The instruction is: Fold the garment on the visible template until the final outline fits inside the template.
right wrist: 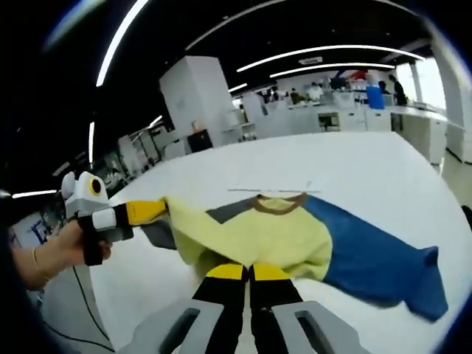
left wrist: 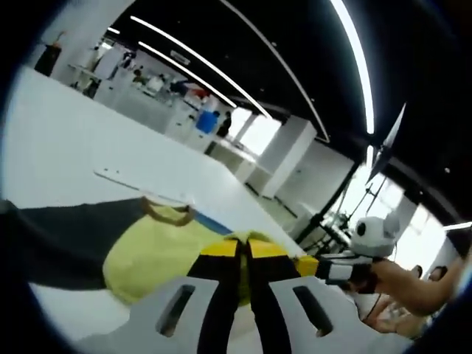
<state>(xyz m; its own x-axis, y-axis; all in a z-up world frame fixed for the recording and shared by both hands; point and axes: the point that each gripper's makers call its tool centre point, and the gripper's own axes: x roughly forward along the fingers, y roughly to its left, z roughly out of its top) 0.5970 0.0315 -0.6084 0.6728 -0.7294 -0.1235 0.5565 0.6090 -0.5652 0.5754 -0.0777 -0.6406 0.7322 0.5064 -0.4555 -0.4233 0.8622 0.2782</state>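
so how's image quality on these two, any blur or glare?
Left gripper view: soft all over, windows at right blown out, table washed white, ceiling lights bent into arcs. Right gripper view: sharper, the sweater reads clearly, ceiling strips curve with the fisheye, glare at the far-right window.

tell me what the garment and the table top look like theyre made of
The garment looks like soft knit fabric, matte, in yellow, blue and grey panels with a brown collar: it drapes and creases where both grippers, the left and the right, pinch it. The table looks like a smooth white laminate or painted board, slightly glossy; the exact material is unclear.
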